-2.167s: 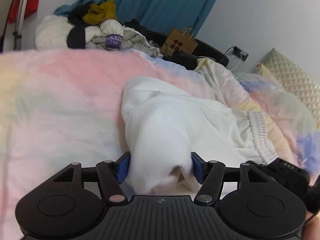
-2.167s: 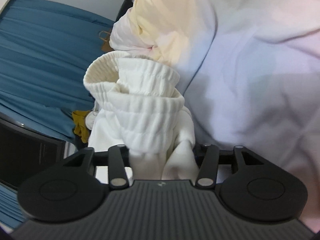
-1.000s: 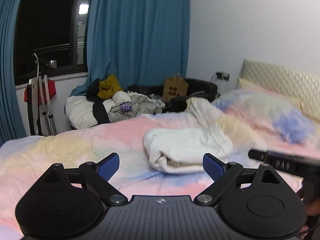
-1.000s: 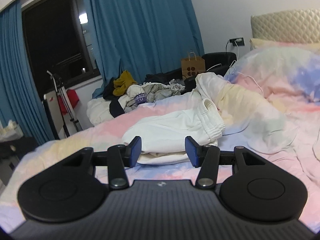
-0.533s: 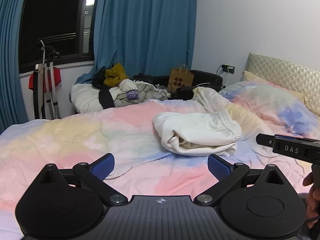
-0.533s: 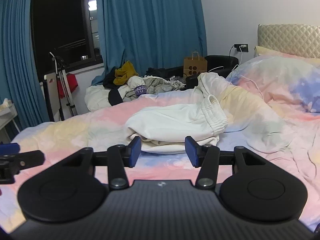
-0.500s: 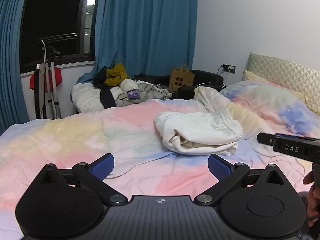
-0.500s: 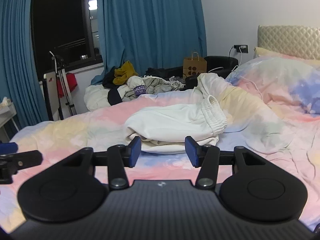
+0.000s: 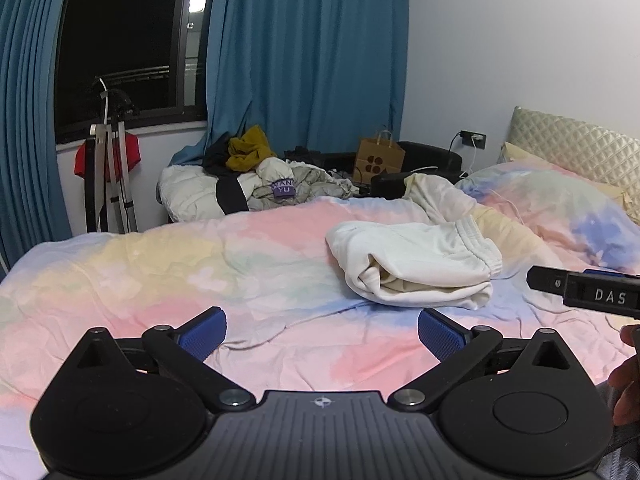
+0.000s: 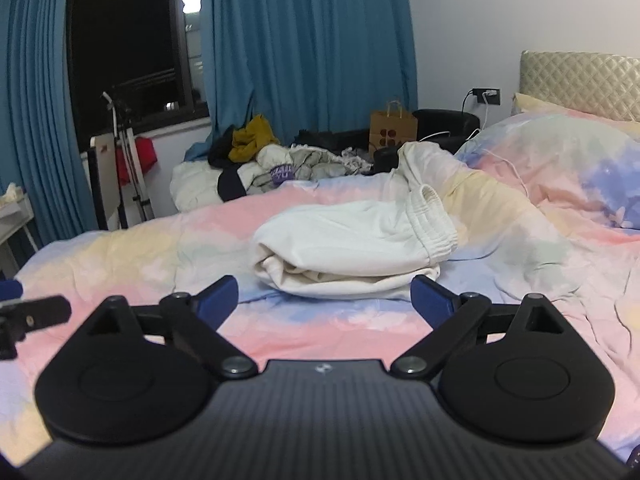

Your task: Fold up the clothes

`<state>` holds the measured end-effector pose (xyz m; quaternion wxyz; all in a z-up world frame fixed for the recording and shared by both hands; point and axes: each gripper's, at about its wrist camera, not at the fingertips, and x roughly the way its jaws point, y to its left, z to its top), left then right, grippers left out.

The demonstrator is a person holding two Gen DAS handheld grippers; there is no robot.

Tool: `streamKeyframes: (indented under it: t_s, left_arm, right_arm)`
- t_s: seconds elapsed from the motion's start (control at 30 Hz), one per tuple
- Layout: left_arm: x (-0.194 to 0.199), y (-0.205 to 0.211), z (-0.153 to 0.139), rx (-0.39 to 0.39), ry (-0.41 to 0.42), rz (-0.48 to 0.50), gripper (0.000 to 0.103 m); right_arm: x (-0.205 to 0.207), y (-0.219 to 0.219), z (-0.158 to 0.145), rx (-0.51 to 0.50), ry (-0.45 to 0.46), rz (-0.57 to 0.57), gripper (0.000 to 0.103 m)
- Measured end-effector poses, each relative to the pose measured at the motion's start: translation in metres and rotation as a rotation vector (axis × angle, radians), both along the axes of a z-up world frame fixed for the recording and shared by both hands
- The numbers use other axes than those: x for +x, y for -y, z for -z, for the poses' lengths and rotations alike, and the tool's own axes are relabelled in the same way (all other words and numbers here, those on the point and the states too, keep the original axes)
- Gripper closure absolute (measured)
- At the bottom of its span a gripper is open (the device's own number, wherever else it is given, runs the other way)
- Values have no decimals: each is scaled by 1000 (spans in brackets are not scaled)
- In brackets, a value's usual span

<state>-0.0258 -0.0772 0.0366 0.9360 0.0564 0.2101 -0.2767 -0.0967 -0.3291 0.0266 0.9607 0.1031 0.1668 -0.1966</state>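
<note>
A white garment with a ribbed elastic waistband lies folded in a bundle (image 9: 416, 268) on the pastel tie-dye bed cover (image 9: 160, 280); it also shows in the right wrist view (image 10: 352, 248). My left gripper (image 9: 320, 330) is open and empty, held back from the bundle above the bed's near part. My right gripper (image 10: 324, 294) is open and empty, just short of the bundle's near edge. The right gripper's side shows at the right edge of the left wrist view (image 9: 592, 294), and the left gripper's tip shows at the left edge of the right wrist view (image 10: 32, 312).
A heap of unfolded clothes (image 9: 256, 188) lies beyond the bed's far side under blue curtains (image 9: 304, 56). A brown paper bag (image 9: 378, 160) and a black seat stand near the wall. A crumpled cream sheet (image 10: 432, 160), pillows and a quilted headboard (image 9: 576, 152) lie to the right.
Both grippers let go of the white garment and pulled back from it, leaving it folded on the bed. In the last half second the right gripper's jaws opened wider.
</note>
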Motion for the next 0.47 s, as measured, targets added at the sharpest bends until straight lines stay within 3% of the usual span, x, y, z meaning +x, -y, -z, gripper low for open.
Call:
streamKeyframes:
  t_s: [0.47]
  left_arm:
    - [-10, 9, 5, 19, 39, 4, 0]
  right_arm:
    - [-3, -4, 3, -12, -4, 3, 8]
